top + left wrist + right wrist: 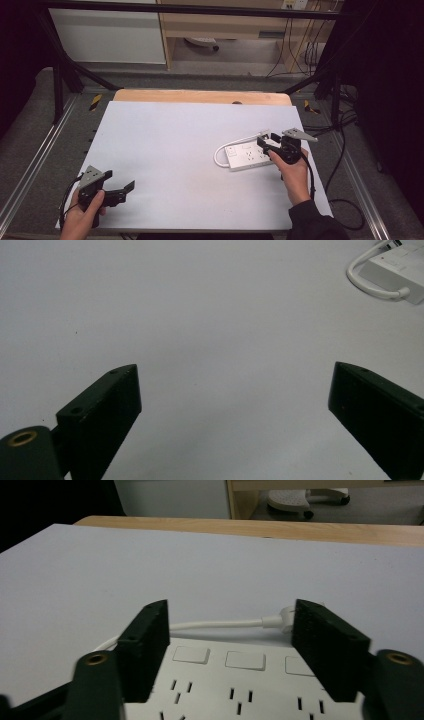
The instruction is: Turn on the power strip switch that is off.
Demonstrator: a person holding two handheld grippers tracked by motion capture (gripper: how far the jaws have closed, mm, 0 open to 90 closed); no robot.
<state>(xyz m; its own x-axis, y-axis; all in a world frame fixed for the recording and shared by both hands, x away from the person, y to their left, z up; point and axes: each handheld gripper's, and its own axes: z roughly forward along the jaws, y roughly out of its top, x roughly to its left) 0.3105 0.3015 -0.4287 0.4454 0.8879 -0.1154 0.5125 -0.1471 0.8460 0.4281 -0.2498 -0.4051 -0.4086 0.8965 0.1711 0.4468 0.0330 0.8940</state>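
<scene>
A white power strip (247, 156) lies flat on the right half of the white table top (170, 145), its white cable (220, 152) looping round its left end. My right gripper (265, 140) hovers just over the strip's right part, jaws open. In the right gripper view the strip (235, 682) with its switches and sockets lies under my right gripper (230, 620), and the cable (215, 625) runs past the tips; the pads touch nothing. My left gripper (120, 180) rests near the front left corner, open and empty. From the left gripper (235, 385), the strip (395, 270) sits far off.
A wooden table edge (200, 96) shows beyond the white top. Black frame bars (65, 70) stand at both back corners, and dark cables (345, 150) trail on the floor to the right. A wide bare stretch of white surface (210, 315) separates the two grippers.
</scene>
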